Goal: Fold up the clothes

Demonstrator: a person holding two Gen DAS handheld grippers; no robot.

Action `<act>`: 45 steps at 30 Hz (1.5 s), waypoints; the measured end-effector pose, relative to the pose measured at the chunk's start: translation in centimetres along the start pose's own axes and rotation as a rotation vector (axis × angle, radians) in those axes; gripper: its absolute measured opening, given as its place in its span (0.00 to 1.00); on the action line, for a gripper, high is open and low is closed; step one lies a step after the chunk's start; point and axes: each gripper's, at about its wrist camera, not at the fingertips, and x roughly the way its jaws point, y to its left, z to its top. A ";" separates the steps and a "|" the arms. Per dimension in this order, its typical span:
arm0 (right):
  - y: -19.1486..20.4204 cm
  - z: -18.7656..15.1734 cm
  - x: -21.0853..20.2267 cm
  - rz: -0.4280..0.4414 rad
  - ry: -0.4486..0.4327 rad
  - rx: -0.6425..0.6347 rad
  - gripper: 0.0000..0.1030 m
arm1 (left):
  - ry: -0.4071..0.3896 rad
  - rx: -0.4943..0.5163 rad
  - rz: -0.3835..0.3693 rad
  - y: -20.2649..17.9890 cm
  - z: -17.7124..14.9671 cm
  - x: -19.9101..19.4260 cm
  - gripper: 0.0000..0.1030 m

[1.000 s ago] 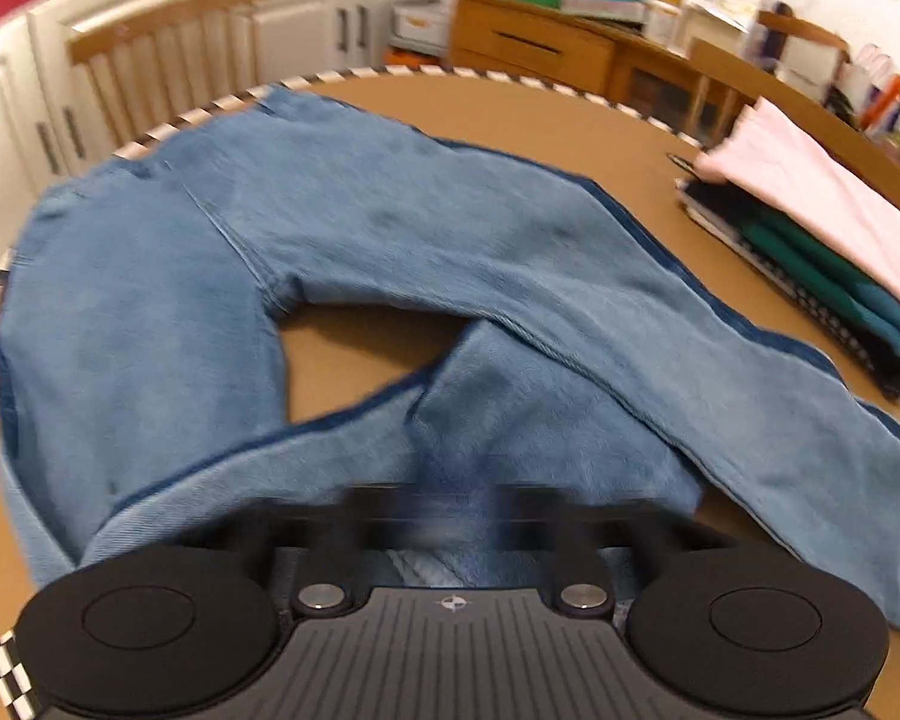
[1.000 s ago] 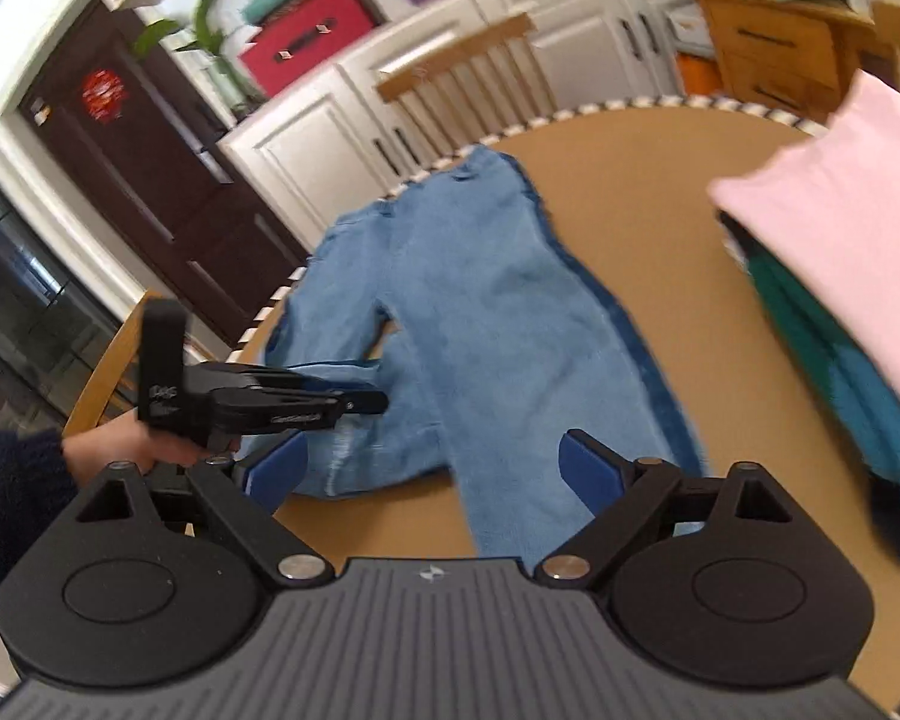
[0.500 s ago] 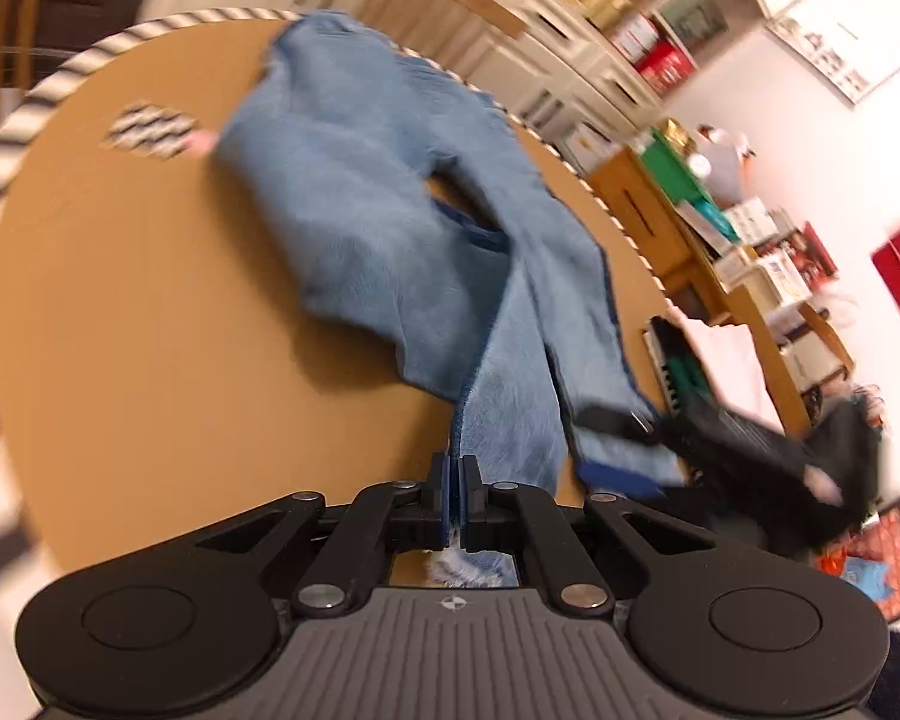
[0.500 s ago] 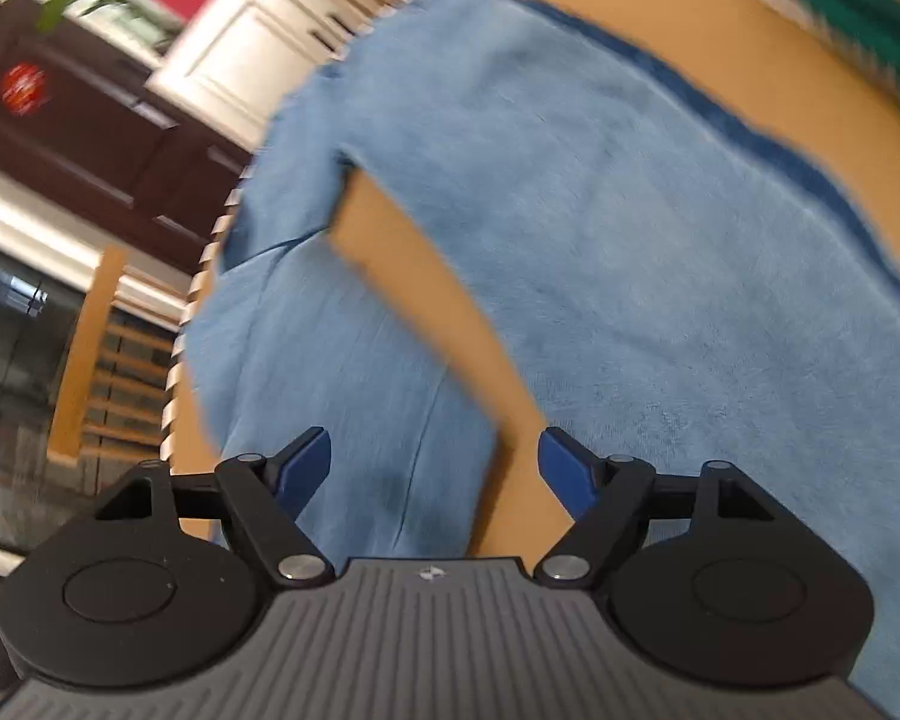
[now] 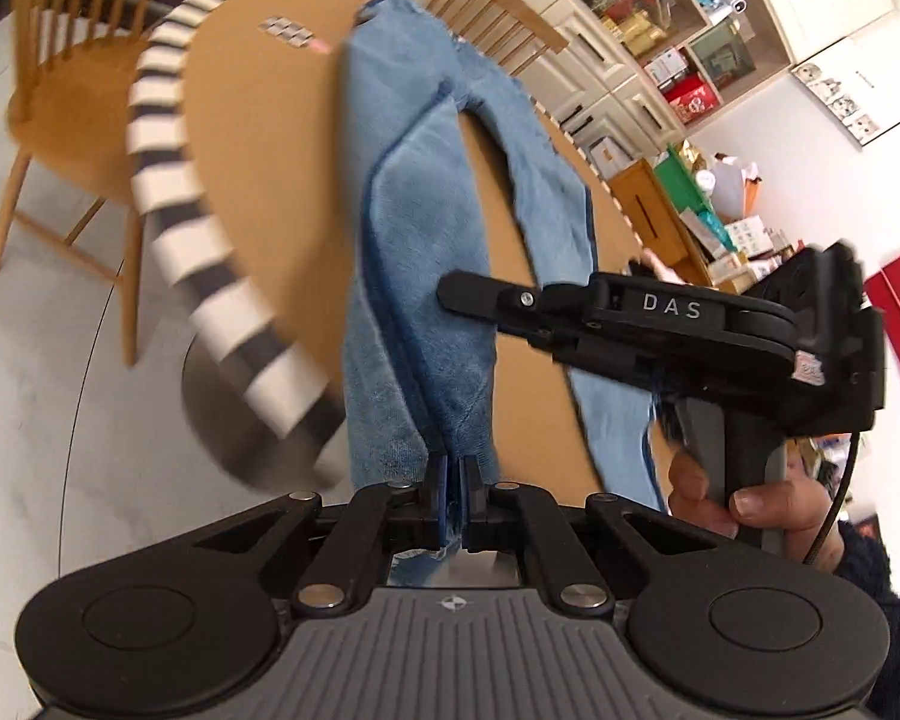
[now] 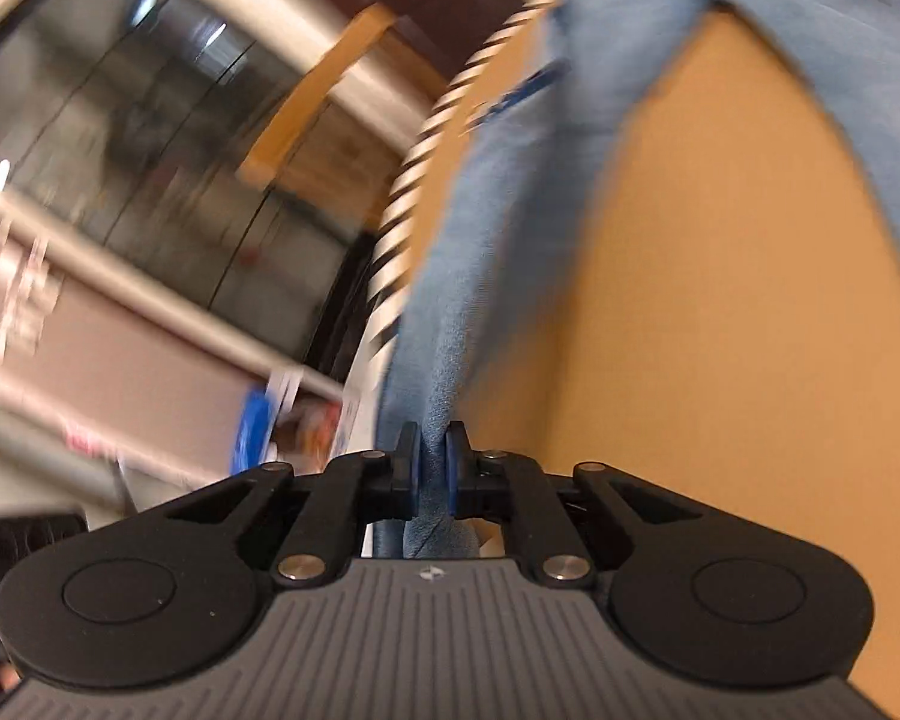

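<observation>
Nearest us, our left gripper point(image 5: 452, 468) is clenched on a hem of the blue jeans point(image 5: 414, 252); our right gripper point(image 6: 432, 456) pinches a bunched leg. The jeans trail away across the round brown table point(image 5: 258, 138), their far end near a wooden chair point(image 5: 498, 6).

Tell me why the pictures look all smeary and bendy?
Right wrist view: the room behind the striped table edge is streaked with motion blur, while the right gripper pinching the jeans stays sharp. Left wrist view: the table edge smears too, and the fisheye lens bends the wooden chair and shelves.
</observation>
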 end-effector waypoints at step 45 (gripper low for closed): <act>-31.5 39.1 4.9 -0.782 -0.298 -0.007 0.65 | -0.196 0.318 0.462 2.7 46.7 27.9 0.83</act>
